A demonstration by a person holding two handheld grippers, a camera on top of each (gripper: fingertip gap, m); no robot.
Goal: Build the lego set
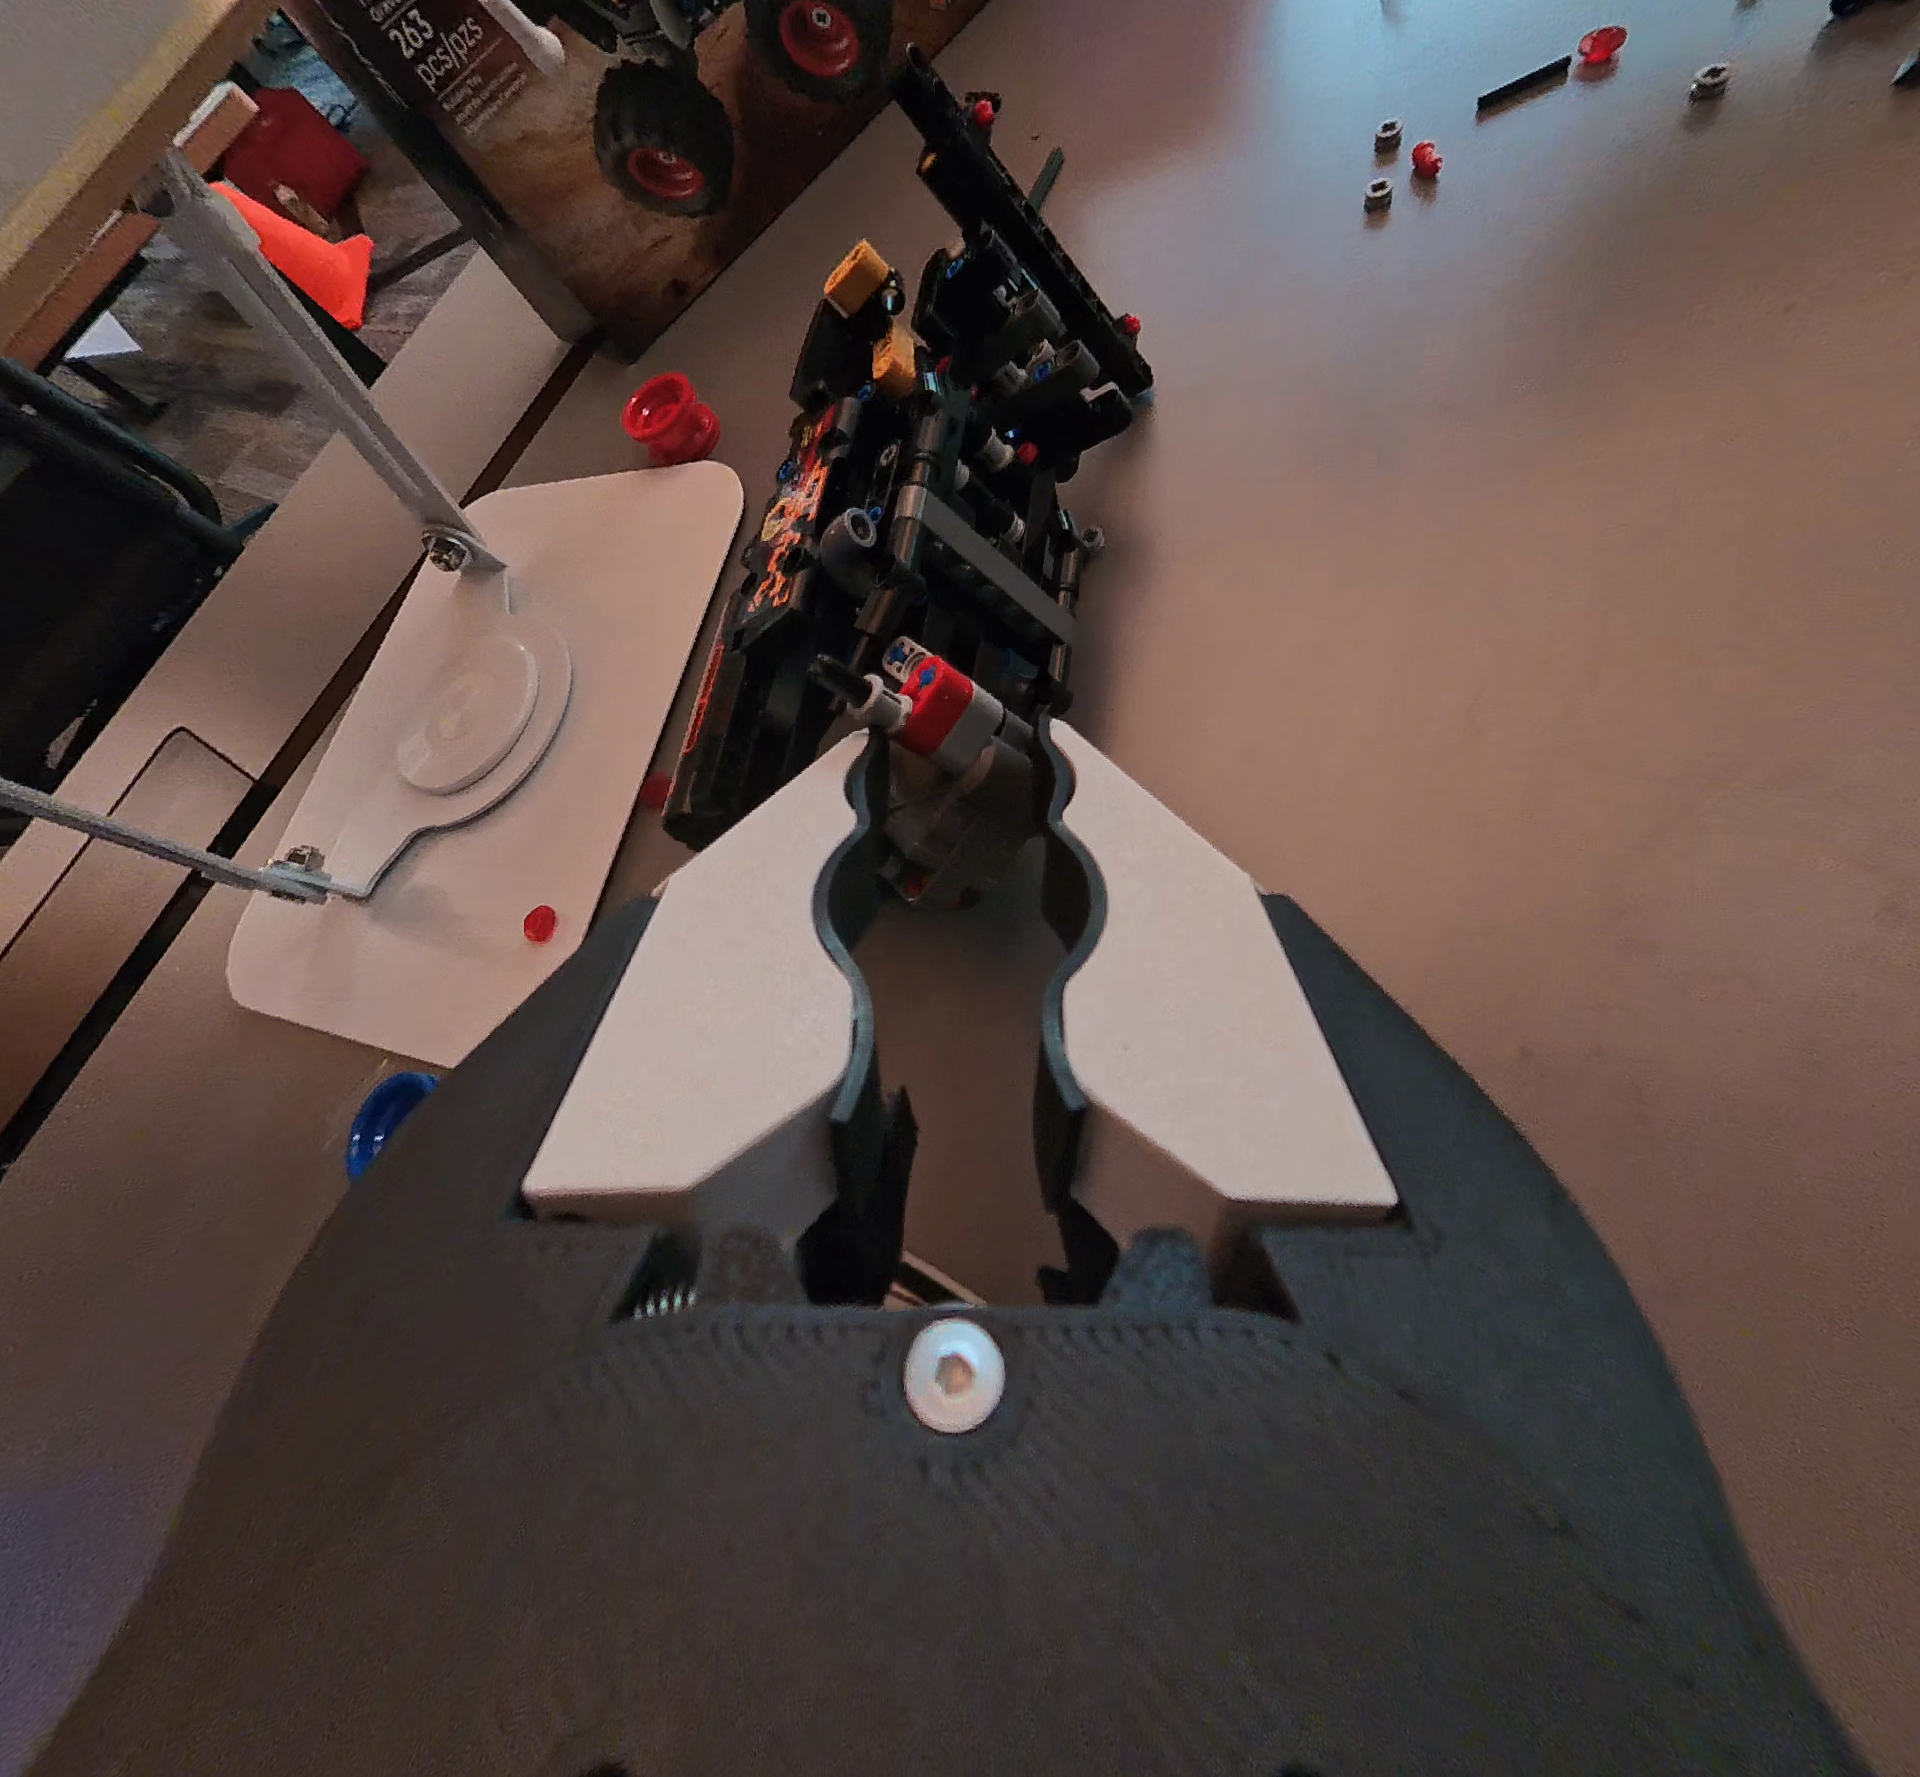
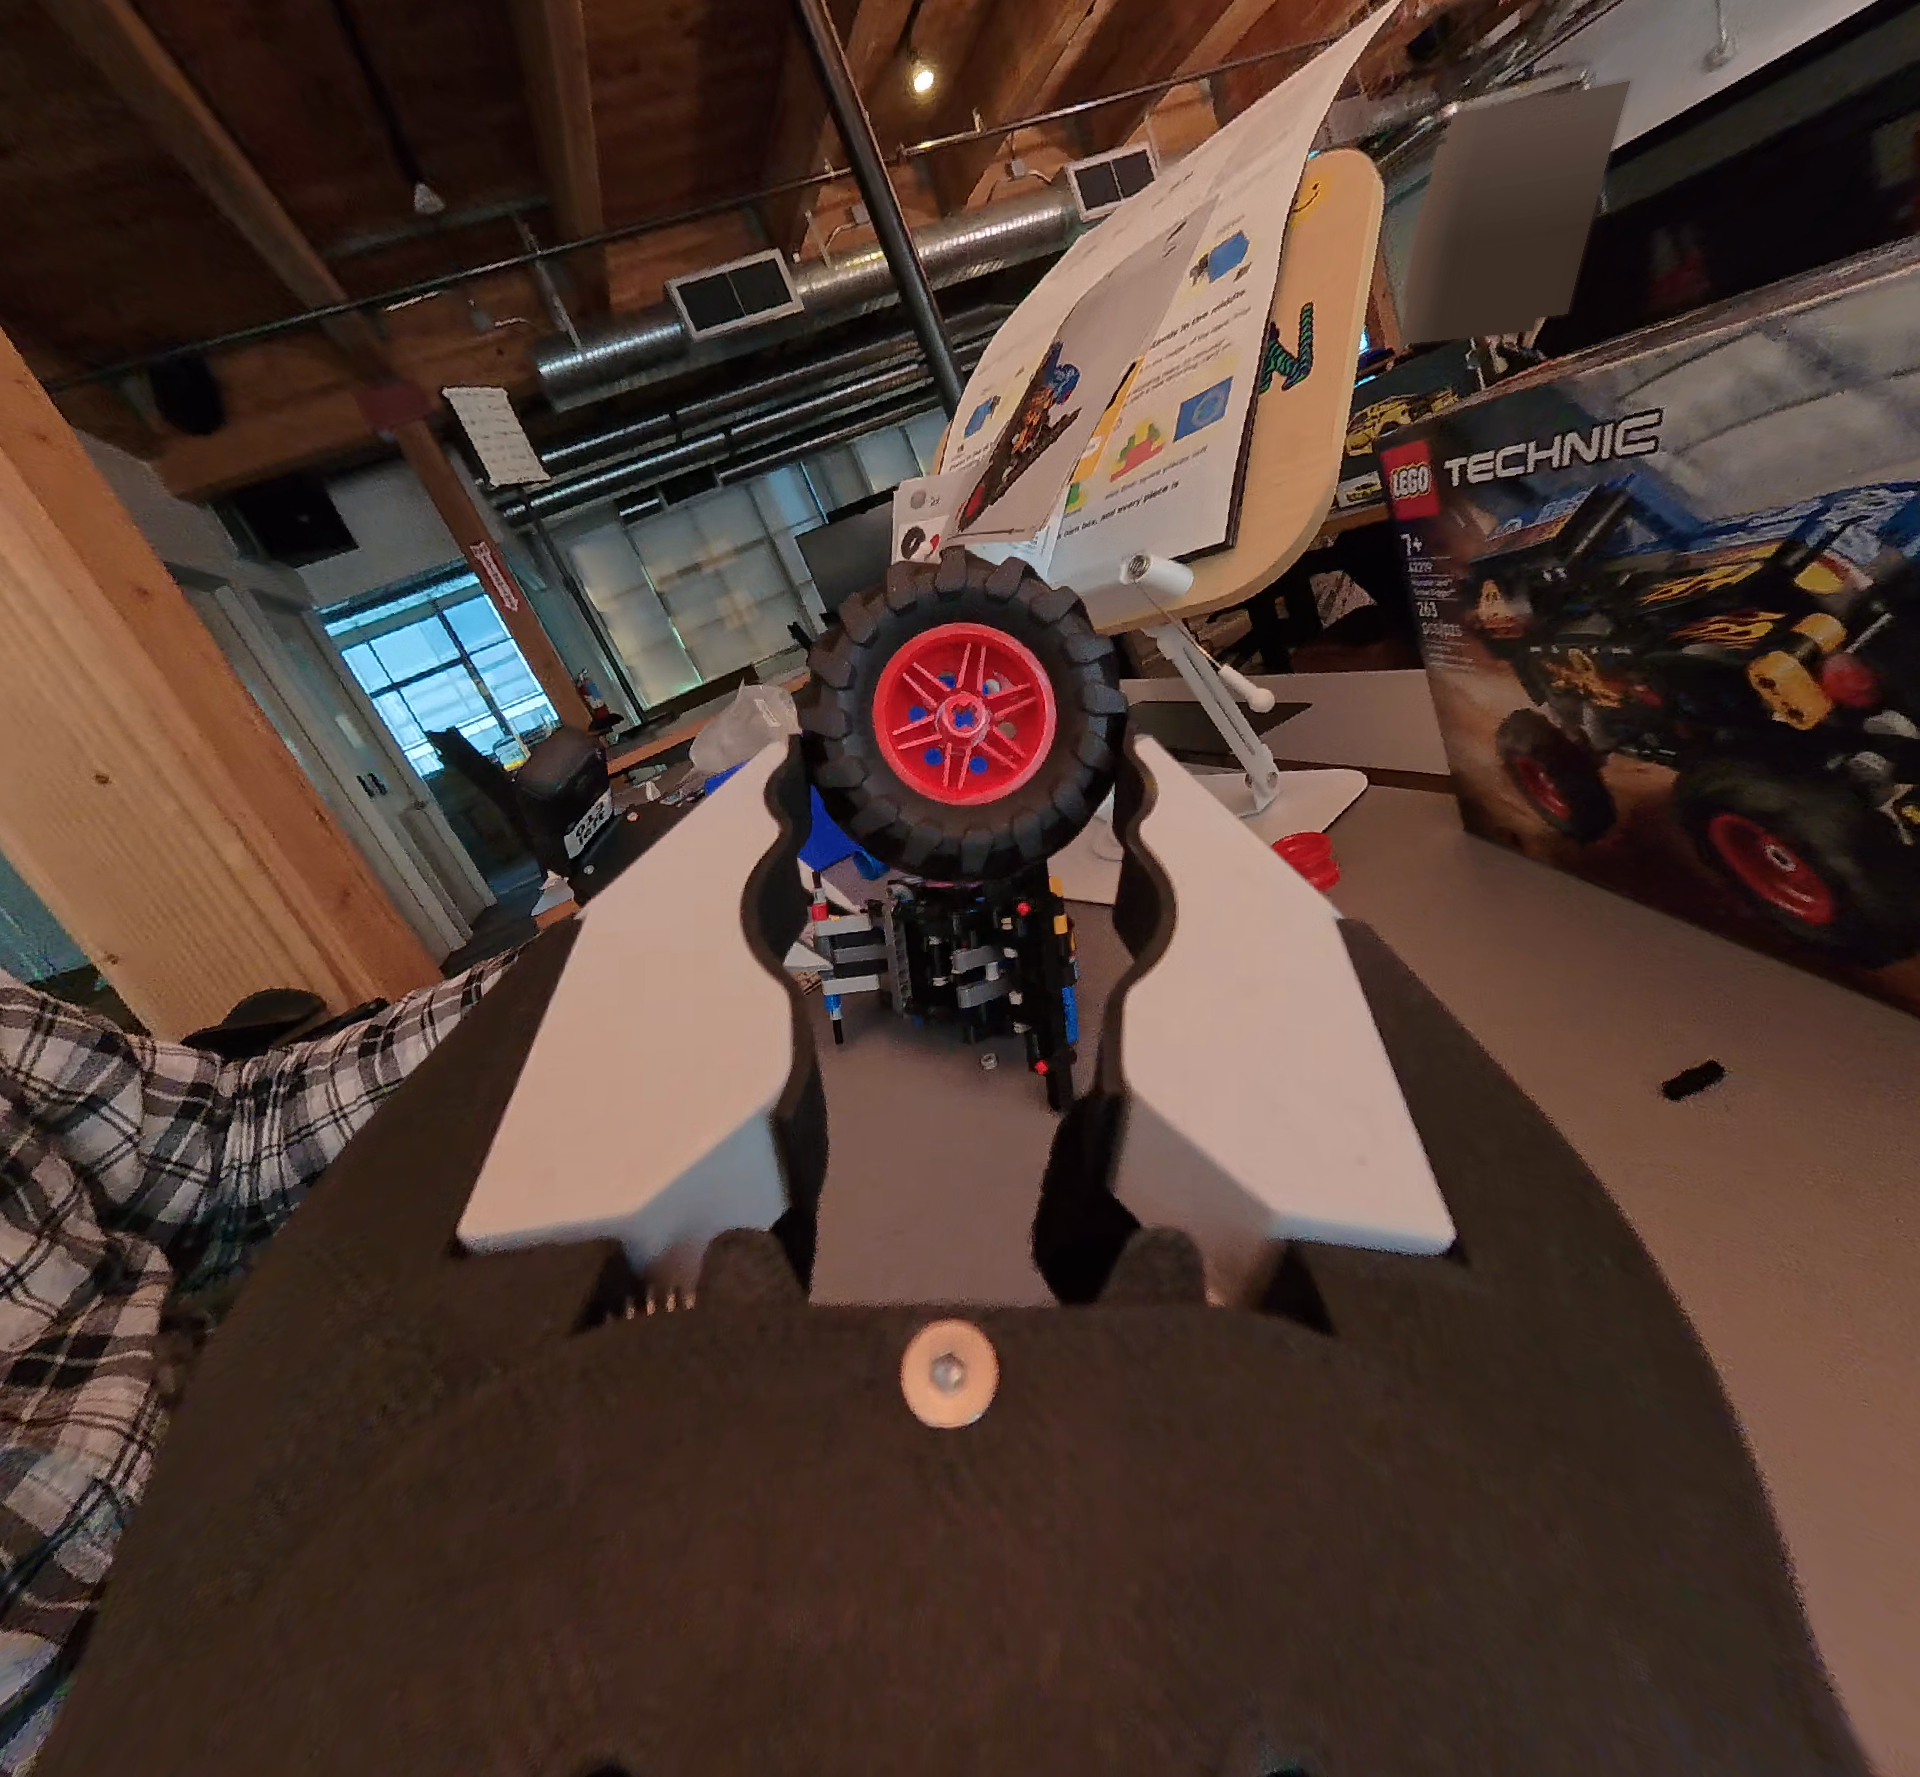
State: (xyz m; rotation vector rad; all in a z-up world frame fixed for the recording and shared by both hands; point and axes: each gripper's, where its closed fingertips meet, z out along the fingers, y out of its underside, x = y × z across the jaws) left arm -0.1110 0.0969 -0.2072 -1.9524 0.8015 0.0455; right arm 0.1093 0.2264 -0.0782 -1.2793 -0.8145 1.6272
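Lego chassis (image 1: 914, 522) lies along the grey table (image 1: 1455, 688), a black truck frame with orange and red details, and the left gripper (image 1: 951, 771) pins its near end — jaws narrowed around a grey-and-red block of the frame, most likely to steady it while a wheel goes on. In the right wrist view, the right gripper (image 2: 961, 761) carries that wheel (image 2: 964, 714), a knobby black tyre on a red rim, jaws pressed on the tread, hub face toward the camera. It hangs just above the chassis, well placed, it seems, for lining up with an axle. A bare red rim (image 1: 670, 416) waits beside the frame, and small red and grey pins (image 1: 1425, 158) lie scattered farther off. The set's box (image 2: 1683, 605) stands at the table's far side, near a white stand (image 1: 488, 751) propping the instruction booklet (image 2: 1132, 356). Overhead — timber beams and silver ducting; a plaid sleeve (image 2: 135, 1156) shows at the left.
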